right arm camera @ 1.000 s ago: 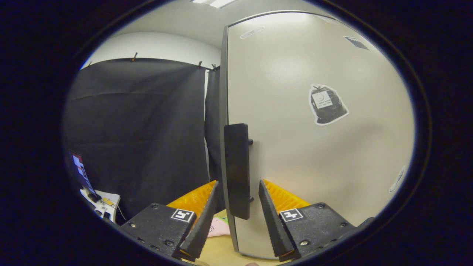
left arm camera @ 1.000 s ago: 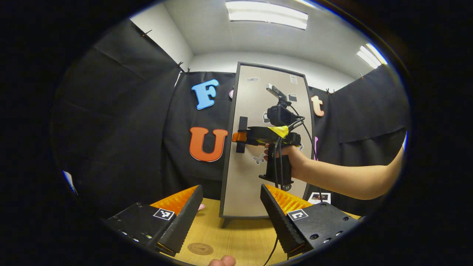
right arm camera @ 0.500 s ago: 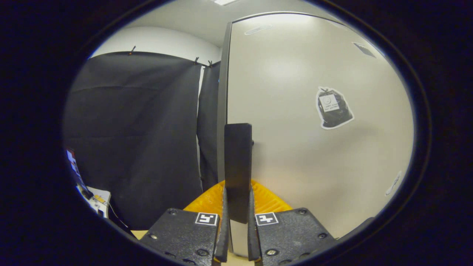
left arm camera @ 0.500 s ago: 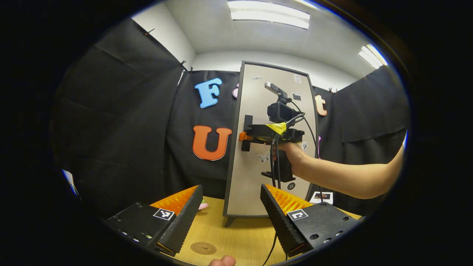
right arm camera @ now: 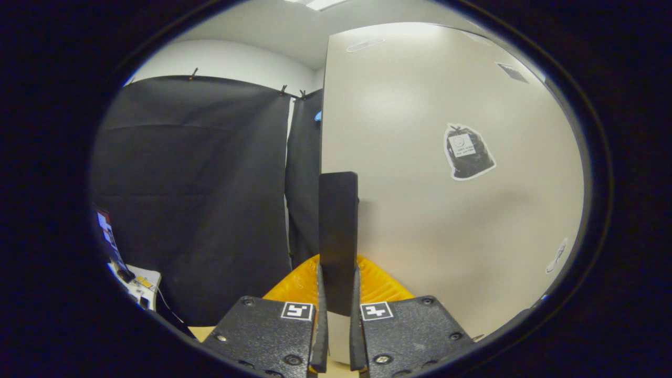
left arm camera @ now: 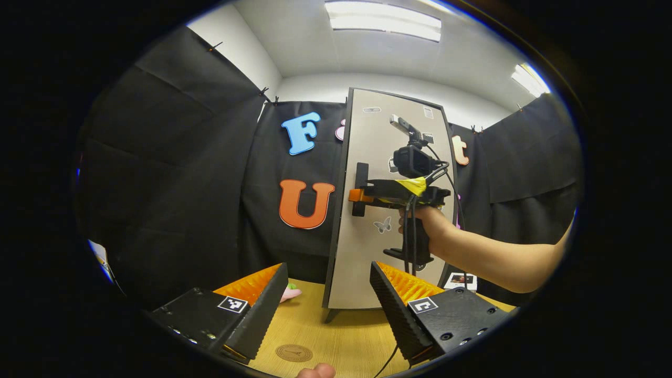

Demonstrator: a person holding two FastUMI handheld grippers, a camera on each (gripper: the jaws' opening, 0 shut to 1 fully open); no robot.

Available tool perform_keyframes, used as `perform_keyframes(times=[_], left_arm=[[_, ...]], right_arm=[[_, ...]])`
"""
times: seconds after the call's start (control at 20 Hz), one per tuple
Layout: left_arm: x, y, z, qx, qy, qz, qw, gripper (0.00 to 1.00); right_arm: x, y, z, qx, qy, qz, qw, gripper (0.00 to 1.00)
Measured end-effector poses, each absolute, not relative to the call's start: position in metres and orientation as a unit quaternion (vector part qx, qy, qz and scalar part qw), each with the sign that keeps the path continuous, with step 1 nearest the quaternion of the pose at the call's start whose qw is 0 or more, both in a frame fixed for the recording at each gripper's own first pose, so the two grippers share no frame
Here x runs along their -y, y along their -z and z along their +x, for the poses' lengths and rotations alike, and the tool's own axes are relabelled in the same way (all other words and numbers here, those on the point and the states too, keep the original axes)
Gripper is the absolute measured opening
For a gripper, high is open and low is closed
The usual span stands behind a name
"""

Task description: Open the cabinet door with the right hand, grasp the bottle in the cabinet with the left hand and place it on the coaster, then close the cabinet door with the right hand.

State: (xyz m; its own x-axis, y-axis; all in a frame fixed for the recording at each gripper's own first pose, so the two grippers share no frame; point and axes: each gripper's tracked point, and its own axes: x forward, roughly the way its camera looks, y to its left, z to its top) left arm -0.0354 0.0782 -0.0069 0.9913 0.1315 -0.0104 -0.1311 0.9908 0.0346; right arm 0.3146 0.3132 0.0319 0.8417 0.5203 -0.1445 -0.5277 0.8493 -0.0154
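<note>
My right gripper (right arm camera: pixel 336 336) clenches the door handle (right arm camera: pixel 338 236); my left gripper (left arm camera: pixel 325 310) hangs released, coaster (left arm camera: pixel 294 353) at 6 o'clock.

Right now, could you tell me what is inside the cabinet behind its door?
The cabinet door covers the inside, so no bottle can be seen. The right gripper is shut on the door handle.

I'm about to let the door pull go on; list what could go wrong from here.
1. The right claw grips only the lower end of the door handle; a pull off the door's swing arc may slip it off.
2. The cabinet stands on small feet on the wooden table; a hard tug might slide or tip it.
3. The left claw waits open near the door; the swinging door could hit it.
</note>
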Motion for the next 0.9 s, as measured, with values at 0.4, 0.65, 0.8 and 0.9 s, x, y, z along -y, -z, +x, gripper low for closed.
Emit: perform_keyframes(times=[0.4,0.65,0.8,0.9], left_arm=[[-0.086,0.015,-0.044,-0.02,-0.075,0.022,0.997,0.95],[-0.083,0.017,-0.042,-0.02,-0.071,0.026,0.997,0.95],[-0.075,0.021,-0.041,-0.023,-0.06,0.024,0.998,0.95],[-0.072,0.02,-0.038,-0.019,-0.058,0.026,0.998,0.95]], right_arm=[[-0.302,-0.037,0.28,-0.068,-0.33,-0.022,0.941,0.2],[-0.288,-0.04,0.264,-0.066,-0.342,-0.026,0.937,0.2],[-0.277,-0.043,0.247,-0.077,-0.35,-0.025,0.933,0.2],[-0.267,-0.045,0.239,-0.077,-0.349,-0.025,0.933,0.2]])
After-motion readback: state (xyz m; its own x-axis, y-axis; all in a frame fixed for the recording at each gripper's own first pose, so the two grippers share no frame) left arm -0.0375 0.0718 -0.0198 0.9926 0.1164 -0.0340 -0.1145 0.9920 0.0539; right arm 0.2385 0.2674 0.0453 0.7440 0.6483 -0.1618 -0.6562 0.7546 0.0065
